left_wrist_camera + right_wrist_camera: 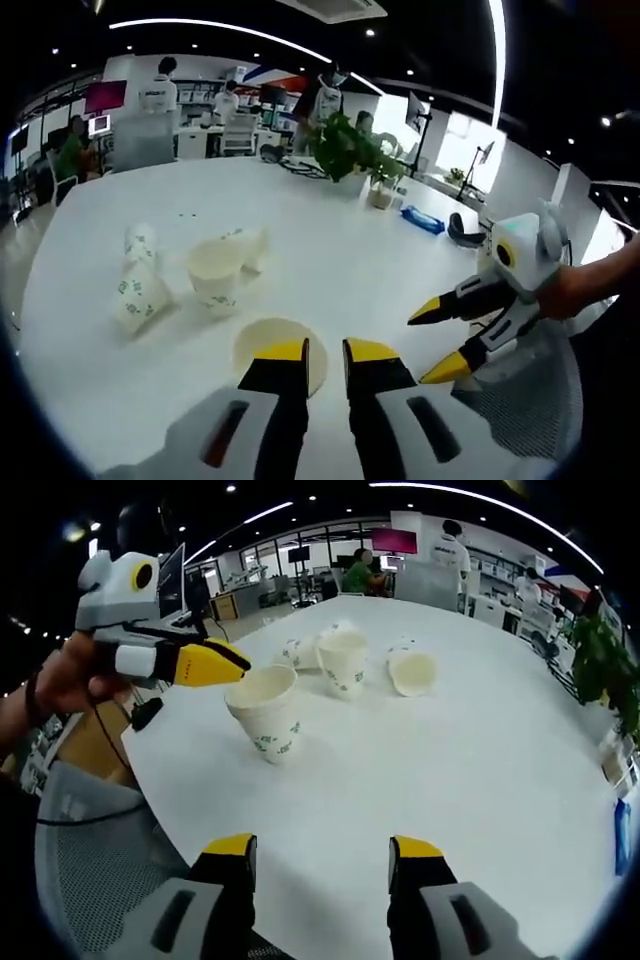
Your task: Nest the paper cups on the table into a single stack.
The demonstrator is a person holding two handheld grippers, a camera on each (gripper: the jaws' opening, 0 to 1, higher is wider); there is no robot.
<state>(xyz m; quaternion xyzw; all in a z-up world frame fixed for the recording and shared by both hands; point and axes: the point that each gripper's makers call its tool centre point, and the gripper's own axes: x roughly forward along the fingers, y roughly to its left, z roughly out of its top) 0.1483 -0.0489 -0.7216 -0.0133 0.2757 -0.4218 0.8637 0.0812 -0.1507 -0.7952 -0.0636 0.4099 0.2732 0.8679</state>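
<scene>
Left gripper view: left tool [325,350] low over the near edge of the white counter [330,240], jaws nearly shut w/ only a thin gap, nothing between them. Just past its tips an upright paper cup [277,345], mouth up. Farther in, toward the counter's middle, a second upright cup [216,274] w/ green print, a cup on its side [248,246] just behind it, and a tipped stack of cups [140,280] nearer the left edge. Right tool [440,340] comes in from the right, held by a hand [570,290], jaws apart, empty. Potted plant [350,150] near the far edge.

Right gripper view: right tool [322,855] at the near edge, jaws wide apart, holding nothing. Left tool [240,660] (in a hand [65,675]) hovers at the rim of the nearest cup [265,712]; can't tell if it touches. Beyond, one upright cup [343,662], one lying cup [412,670] w/ its mouth showing, another tipped behind [295,652], all mid-counter. Mesh chair back [95,850] by the near corner.
</scene>
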